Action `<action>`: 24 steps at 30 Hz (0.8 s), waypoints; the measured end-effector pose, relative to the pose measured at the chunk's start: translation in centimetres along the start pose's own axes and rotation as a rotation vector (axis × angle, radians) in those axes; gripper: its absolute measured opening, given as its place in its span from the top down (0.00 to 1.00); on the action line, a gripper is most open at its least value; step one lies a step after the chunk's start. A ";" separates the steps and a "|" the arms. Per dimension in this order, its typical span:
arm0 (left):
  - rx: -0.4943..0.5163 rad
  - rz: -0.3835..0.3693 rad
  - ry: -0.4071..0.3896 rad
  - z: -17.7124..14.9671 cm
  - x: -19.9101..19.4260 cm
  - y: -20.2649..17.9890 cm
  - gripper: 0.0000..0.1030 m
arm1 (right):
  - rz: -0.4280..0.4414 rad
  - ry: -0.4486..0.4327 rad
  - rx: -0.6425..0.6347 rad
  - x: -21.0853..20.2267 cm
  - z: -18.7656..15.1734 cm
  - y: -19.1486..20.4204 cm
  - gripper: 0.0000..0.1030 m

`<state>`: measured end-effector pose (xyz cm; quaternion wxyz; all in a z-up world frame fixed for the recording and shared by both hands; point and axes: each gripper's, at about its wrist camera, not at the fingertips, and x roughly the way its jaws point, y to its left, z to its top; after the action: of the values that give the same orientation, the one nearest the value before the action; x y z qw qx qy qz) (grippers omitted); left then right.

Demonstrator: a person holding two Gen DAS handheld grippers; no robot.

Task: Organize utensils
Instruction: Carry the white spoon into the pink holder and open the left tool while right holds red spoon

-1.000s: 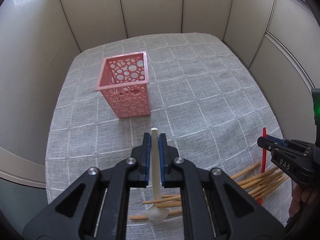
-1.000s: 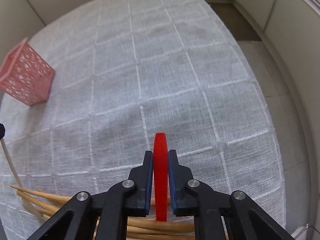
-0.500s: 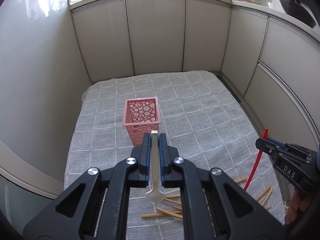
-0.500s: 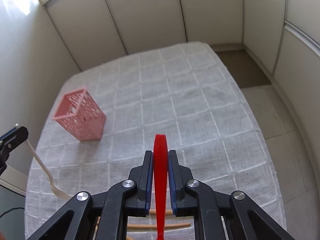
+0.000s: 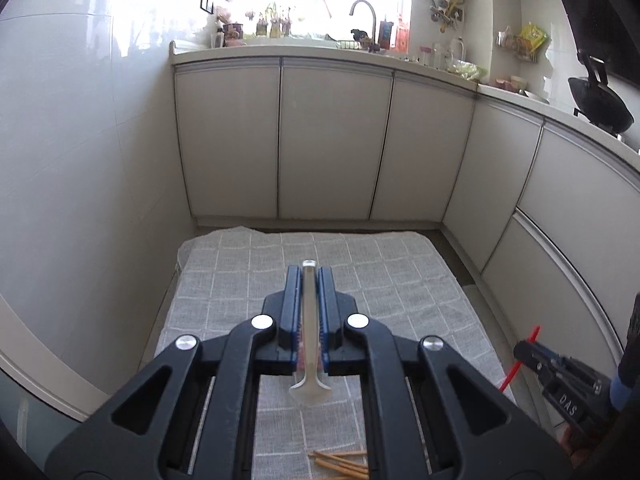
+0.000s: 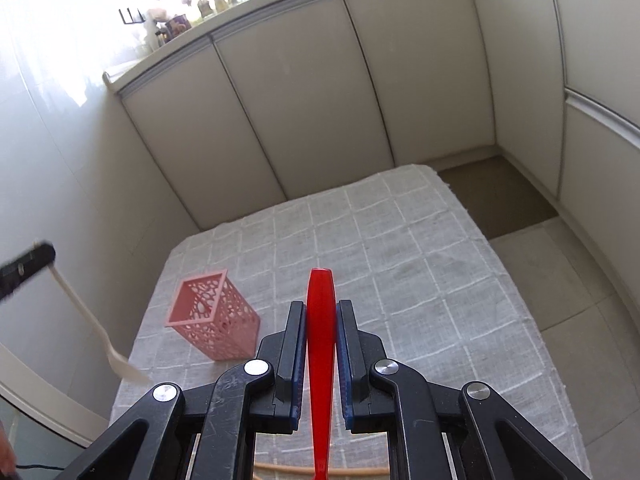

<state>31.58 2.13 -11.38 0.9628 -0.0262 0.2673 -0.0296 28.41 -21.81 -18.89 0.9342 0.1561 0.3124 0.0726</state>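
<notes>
Both grippers have risen well clear of the bench (image 6: 400,248) since a second ago, and their cameras have tipped upward — the kitchen cabinets and the windowsill now fill the upper part of each view where only checked cloth showed before. Each has carried its utensil up with it. Left gripper (image 5: 309,280) is closed narrow on the handle of a pale translucent utensil (image 5: 309,360), whose broad end hangs below the jaws; from the right wrist view that same utensil (image 6: 92,328) dangles to the left of the pink perforated holder (image 6: 212,316), above the bench edge. Right gripper (image 6: 320,316) is clamped on a red utensil (image 6: 320,344), handle tip poking past the pads toward the far side of the holder, the rest hanging down out of frame. That pink holder stands upright and looks empty, just left of and beyond the right gripper. A loose bundle of wooden chopsticks (image 5: 344,462) lies on the cloth, on the near side of the holder, under the left gripper. As I judge it, the pick-up is finished for these two pieces and the carry to the holder comes next — each hanging end will need lining up over the open top before release.
</notes>
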 end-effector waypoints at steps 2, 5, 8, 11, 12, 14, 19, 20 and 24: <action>-0.008 0.011 -0.041 1.0 1.0 0.1 0.91 | -0.002 -0.002 -0.004 0.1 0.1 0.1 0.88; -0.021 0.029 -0.070 1.6 3.5 0.2 0.91 | -0.005 -0.009 -0.001 0.2 0.1 0.1 0.88; -0.038 0.043 -0.063 1.1 6.4 0.6 0.91 | -0.011 -0.014 -0.002 0.4 0.2 0.0 0.88; -0.044 0.053 -0.020 0.3 9.1 0.9 0.91 | -0.017 -0.011 -0.004 0.7 0.3 -0.1 0.88; -0.050 0.056 0.002 0.0 10.1 1.1 0.91 | -0.020 -0.010 -0.005 0.9 0.3 -0.1 0.88; -0.065 0.065 0.048 -0.3 11.9 1.5 0.91 | -0.024 -0.005 -0.009 1.2 0.3 0.0 0.88; -0.078 0.083 0.115 -0.7 14.9 1.9 0.91 | -0.029 0.005 -0.019 1.8 0.4 0.1 0.88; -0.075 0.088 0.131 -0.8 15.4 1.9 0.91 | -0.030 0.006 -0.021 1.9 0.3 0.1 0.88; -0.075 0.092 0.175 -1.0 16.3 1.8 0.88 | -0.036 0.016 -0.029 2.4 0.2 0.3 0.88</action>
<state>45.07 2.78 -20.67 0.9344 -0.0470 0.3523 0.0227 30.37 -21.02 -19.98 0.9350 0.1364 0.3217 0.0613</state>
